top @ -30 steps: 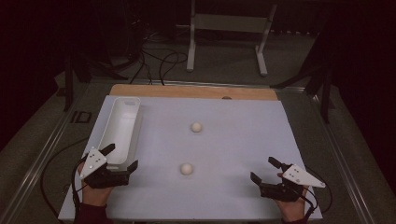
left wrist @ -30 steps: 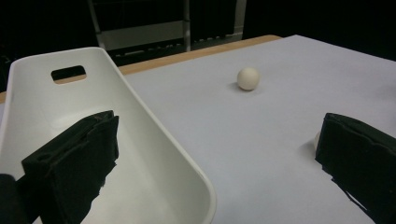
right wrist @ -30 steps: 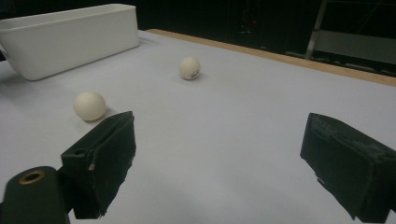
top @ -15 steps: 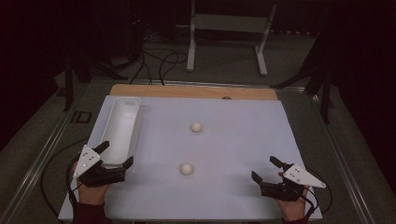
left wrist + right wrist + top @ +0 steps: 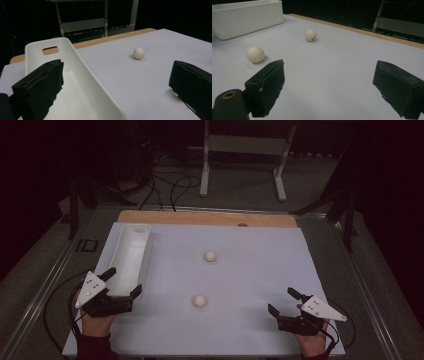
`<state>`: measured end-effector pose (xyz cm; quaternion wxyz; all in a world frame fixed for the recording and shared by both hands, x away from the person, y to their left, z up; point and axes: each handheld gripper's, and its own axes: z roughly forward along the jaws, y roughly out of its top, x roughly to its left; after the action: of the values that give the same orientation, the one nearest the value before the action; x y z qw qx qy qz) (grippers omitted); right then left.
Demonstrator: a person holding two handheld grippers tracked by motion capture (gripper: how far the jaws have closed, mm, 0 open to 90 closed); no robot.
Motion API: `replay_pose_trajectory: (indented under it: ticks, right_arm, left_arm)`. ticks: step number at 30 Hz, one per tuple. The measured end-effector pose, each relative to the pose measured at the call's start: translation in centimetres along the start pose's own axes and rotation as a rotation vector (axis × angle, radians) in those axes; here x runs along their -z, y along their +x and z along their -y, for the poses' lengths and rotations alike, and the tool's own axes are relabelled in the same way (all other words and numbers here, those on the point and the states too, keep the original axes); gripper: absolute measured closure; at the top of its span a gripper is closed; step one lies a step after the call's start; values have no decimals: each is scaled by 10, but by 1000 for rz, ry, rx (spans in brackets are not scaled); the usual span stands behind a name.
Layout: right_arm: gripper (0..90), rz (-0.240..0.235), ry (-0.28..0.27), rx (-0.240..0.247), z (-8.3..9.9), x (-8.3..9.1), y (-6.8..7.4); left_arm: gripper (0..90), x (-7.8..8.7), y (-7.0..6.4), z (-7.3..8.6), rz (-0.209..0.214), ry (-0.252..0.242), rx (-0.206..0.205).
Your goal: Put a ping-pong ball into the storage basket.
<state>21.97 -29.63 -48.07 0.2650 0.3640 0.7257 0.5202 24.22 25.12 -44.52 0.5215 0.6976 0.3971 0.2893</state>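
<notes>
Two white balls lie on the white mat: a near ball at the middle and a far ball behind it. A long white tray stands along the mat's left side and looks empty. My left gripper is open at the tray's near end, one jaw over the tray and the other over the mat. Its own view shows the tray and the far ball. My right gripper is open and empty at the front right. Its view shows the near ball, the far ball and the tray.
A wooden board edge runs along the back of the mat. Beyond the table, a metal stand and loose cables sit on the dark floor. Metal rails border the table on both sides.
My left gripper has drawn back a little to the left, off the tray's near end. The right gripper has barely shifted, and the balls have stayed put.
</notes>
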Motion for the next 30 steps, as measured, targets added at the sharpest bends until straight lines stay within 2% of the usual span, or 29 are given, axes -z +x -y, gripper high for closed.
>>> replay_pose_trajectory:
  ticks: [6, 8, 10, 13, 19, 21, 23, 30]
  right_arm:
    - [99, 14, -8, -11, 1, 0, -1]
    - [99, 19, -11, -19, 1, 0, -1]
    - [99, 21, -12, -18, 1, 0, -1]
    - [99, 30, -17, -17, -1, 0, 0]
    - [99, 37, -26, -21, -1, 2, -1]
    - [99, 37, -28, -23, -1, 2, 0]
    - [99, 35, -27, -21, -1, 2, 0]
    - [96, 56, -45, -21, -3, 4, 2]
  left_arm:
    - [2, -5, -8, -11, 35, 6, -31]
    - [1, -12, -13, -19, 67, 32, -48]
    - [1, -13, -14, -21, 75, 41, -54]
    - [1, -24, -22, -31, 114, 68, -76]
    - [1, -37, -31, -41, 153, 93, -110]
    - [1, -42, -36, -44, 158, 117, -148]
    - [1, -45, -39, -47, 169, 122, -162]
    - [1, -57, -43, -47, 203, 125, -160]
